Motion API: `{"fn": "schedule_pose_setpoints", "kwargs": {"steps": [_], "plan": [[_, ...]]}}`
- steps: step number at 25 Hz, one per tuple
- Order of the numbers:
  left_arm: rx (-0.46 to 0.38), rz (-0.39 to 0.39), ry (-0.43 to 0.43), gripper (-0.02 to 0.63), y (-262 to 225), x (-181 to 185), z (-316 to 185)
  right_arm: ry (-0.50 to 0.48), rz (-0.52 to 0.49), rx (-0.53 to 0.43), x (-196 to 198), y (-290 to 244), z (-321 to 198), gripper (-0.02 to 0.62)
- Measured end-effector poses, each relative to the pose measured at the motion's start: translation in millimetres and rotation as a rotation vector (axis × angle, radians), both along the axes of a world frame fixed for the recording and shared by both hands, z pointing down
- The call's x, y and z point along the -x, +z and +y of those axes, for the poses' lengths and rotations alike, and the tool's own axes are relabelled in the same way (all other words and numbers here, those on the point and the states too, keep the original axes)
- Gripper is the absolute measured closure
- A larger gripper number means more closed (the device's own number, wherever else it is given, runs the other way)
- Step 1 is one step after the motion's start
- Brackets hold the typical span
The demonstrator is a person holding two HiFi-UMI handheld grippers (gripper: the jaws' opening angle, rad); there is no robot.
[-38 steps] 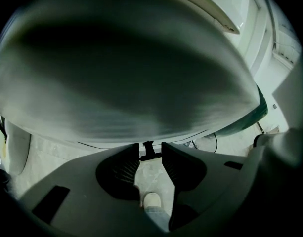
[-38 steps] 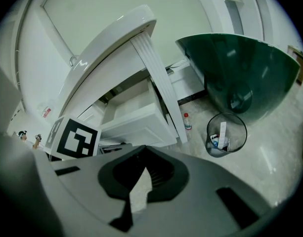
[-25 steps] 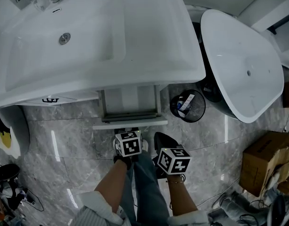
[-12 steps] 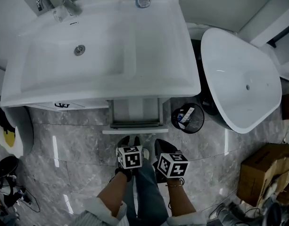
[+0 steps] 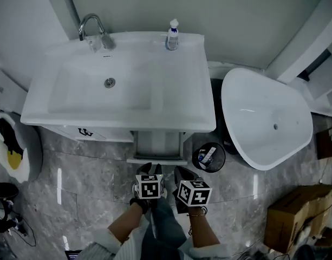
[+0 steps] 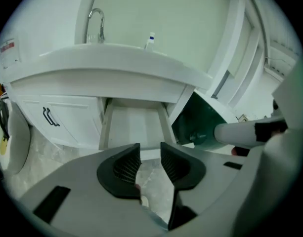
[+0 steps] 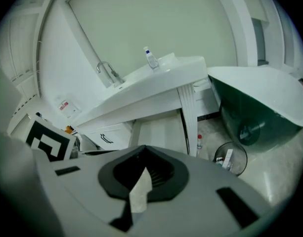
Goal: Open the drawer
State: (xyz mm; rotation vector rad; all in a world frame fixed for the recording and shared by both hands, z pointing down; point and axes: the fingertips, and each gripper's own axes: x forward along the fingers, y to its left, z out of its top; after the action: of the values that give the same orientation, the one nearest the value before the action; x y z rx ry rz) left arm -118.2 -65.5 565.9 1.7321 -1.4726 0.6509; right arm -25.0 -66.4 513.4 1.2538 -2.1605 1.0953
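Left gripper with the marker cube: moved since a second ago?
Yes. Head view: the left gripper has drawn back from the open white drawer's front panel, toward the person. Its jaws, empty, have just been closing slightly.

Grey floor with wastebasket, carton

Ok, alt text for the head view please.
An open drawer under a sink, seen from above. In front, the person holds the left gripper, whose empty jaws have just been closing, and the right gripper above the floor. A waste bin and bathtub stand right.
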Motion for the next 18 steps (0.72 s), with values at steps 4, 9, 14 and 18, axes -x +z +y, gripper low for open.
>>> {"fn": "schedule_pose_setpoints", "kwargs": {"steps": [4,9,14,18], "plan": [[-0.063,0.035,0.007,0.477,-52.4,1.0,-6.1,0.000,-0.040,-0.057,2.5,-45.2,-13.5,0.586],[-0.146,0.094,0.021,0.501,-110.2,4.0,-9.0,-0.052,-0.085,-0.151,13.3,-106.3,-21.0,0.586],[-0.238,0.159,0.076,0.546,-173.0,4.5,-10.5,-0.125,-0.135,-0.255,25.5,-166.6,-19.9,0.586],[-0.313,0.196,0.140,0.563,-224.2,5.8,-6.9,-0.180,-0.172,-0.321,37.2,-205.2,-10.9,0.586]]}}
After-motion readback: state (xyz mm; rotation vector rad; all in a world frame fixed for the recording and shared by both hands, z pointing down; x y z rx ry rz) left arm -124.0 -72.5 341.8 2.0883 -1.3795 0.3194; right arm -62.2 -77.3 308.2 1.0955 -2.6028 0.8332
